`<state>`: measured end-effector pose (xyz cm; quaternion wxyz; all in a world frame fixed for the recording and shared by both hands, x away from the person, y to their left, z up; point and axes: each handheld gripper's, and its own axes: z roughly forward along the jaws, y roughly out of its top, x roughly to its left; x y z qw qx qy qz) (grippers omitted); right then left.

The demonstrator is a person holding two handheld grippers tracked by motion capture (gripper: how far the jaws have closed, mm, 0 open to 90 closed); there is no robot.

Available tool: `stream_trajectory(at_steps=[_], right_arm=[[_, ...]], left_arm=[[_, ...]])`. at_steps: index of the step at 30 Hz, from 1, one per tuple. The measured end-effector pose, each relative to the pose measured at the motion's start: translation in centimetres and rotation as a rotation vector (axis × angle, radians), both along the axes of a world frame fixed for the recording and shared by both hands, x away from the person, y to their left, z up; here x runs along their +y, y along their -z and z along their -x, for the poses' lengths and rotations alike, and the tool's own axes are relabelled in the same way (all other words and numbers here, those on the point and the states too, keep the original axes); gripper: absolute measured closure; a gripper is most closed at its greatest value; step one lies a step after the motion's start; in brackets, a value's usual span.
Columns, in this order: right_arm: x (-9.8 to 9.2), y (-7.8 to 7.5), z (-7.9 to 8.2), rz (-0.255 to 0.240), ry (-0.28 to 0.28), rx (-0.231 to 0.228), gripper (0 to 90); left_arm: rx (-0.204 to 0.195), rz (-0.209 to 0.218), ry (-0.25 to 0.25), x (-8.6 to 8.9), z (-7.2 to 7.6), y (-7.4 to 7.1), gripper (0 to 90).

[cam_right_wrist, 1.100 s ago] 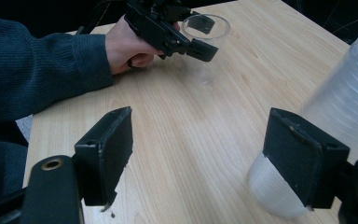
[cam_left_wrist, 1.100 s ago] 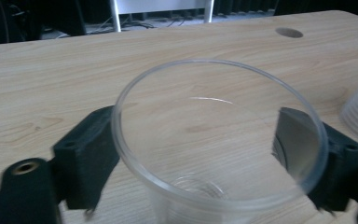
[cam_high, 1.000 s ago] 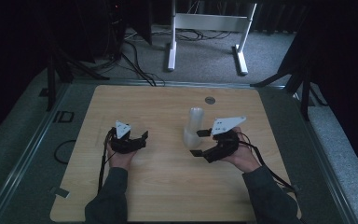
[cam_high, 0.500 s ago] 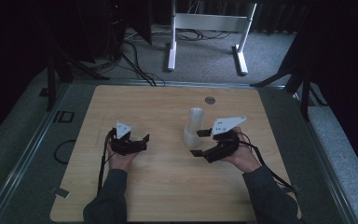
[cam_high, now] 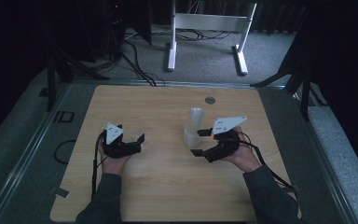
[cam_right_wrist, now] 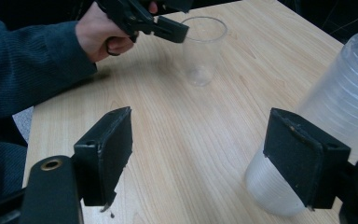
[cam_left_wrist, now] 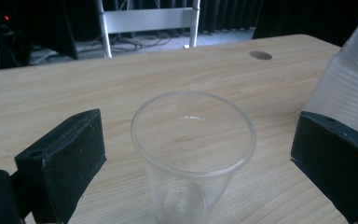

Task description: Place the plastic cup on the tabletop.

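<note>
1 clear cup [cam_left_wrist: 193, 154] stands upright on the worktop [cam_high: 168, 182] between the left tongs [cam_left_wrist: 193, 158], which have just been opening and now stand apart. Right tongs [cam_right_wrist: 223, 158] gape beside 1 cup stack [cam_high: 193, 127].

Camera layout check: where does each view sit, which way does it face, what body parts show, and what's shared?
High view: above the person's side, facing forward and down on the table; both forearms and grippers.
Left gripper view: on the left gripper, facing the single clear cup; own open jaws.
Right gripper view: on the right gripper, facing across the table; own jaws, left hand.
Shared: the cup stack.
</note>
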<state>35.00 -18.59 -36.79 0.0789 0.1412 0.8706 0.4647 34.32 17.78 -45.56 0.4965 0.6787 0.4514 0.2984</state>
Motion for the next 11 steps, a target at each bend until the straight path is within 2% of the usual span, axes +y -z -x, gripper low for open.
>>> stream_trajectory(at_steps=[4,5,11], right_arm=[[0.0,0.0,0.0,0.000,0.001,0.000,23.4],[0.0,0.0,0.0,0.001,0.001,0.000,23.3],[0.0,0.0,0.0,0.000,0.002,-0.001,23.3]], left_arm=[[-0.023,0.014,0.013,0.1,0.8,-0.6,5.6],[-0.036,0.016,0.021,0.1,1.4,-0.9,5.7],[-0.039,0.052,0.042,0.3,2.3,-1.4,6.1]])
